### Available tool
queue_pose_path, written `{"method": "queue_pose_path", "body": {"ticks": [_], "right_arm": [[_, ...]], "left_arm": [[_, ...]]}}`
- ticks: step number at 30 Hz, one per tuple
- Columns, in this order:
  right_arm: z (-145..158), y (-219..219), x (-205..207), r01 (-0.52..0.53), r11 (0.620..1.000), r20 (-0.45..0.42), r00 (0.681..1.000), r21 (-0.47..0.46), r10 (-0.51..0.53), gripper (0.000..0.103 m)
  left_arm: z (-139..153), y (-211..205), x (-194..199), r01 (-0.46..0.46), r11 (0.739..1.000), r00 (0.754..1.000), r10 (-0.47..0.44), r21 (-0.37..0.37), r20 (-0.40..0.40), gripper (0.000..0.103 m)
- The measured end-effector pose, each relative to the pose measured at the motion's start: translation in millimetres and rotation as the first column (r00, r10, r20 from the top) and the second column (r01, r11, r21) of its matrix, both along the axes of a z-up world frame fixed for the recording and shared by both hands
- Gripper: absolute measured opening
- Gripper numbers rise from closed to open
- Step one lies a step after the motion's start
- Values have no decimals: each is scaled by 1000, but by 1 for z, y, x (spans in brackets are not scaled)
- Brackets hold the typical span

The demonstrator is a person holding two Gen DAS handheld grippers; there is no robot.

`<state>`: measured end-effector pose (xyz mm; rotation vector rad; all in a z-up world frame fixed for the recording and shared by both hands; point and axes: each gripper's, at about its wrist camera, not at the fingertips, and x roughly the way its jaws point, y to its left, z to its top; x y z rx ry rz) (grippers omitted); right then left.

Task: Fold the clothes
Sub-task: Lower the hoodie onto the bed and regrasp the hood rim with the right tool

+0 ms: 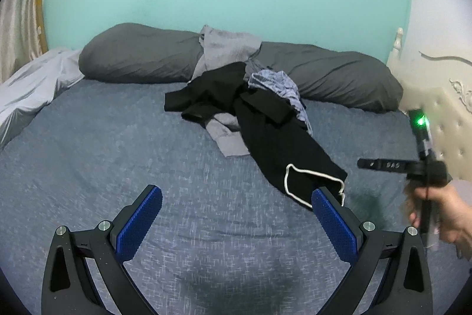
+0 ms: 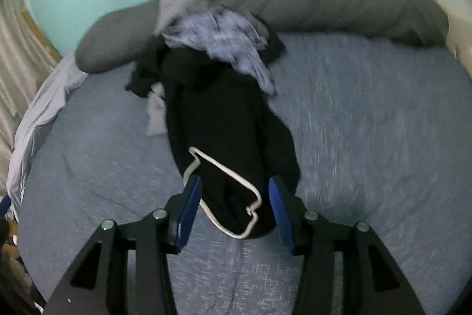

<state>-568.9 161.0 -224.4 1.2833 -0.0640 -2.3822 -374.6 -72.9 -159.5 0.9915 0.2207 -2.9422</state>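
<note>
A pile of clothes lies on the bed: a black garment with white piping (image 1: 283,143) (image 2: 230,143), a grey garment (image 1: 227,55) and a blue patterned one (image 1: 277,84) (image 2: 227,34). My left gripper (image 1: 236,197) is open and empty above the blue sheet, left of the black garment's end. My right gripper (image 2: 234,191) is open, its fingers on either side of the black garment's piped end. In the left wrist view, the right gripper's body (image 1: 424,167) and the hand holding it appear at right.
The bed has a blue sheet (image 1: 118,152) (image 2: 368,123). Two dark grey pillows (image 1: 138,58) (image 1: 339,78) lie against the turquoise wall. A light grey blanket (image 1: 32,87) is bunched at left. A cream tufted headboard (image 1: 451,123) stands at right.
</note>
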Motion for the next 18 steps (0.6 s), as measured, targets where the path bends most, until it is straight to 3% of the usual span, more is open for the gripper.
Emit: {"method": "queue_pose_path", "body": {"ticks": [4,7,11,13,18], "right_arm": [[-41,3,-17,16,1000,47,999,0,-16,50],[-66,4,-31,25,1000,71,997,-3,-25,66],[-85,6,-47,53,998,98,994,-18,-51,72],[-95,6,-57,68,998,112,992,-19,-65,80],[-122,0,-76,80,997,157,985,-21,-76,81]], "left_arm": [[-19,-2,-9,-1,1000,1000,1,2,11,103],[-33,-2,-17,1,1000,1000,-1,5,23,103],[-47,-1,-25,7,1000,999,-7,6,32,103],[-52,-1,-28,8,1000,999,-8,3,33,103],[-63,-2,-35,12,1000,999,-12,6,34,103]]}}
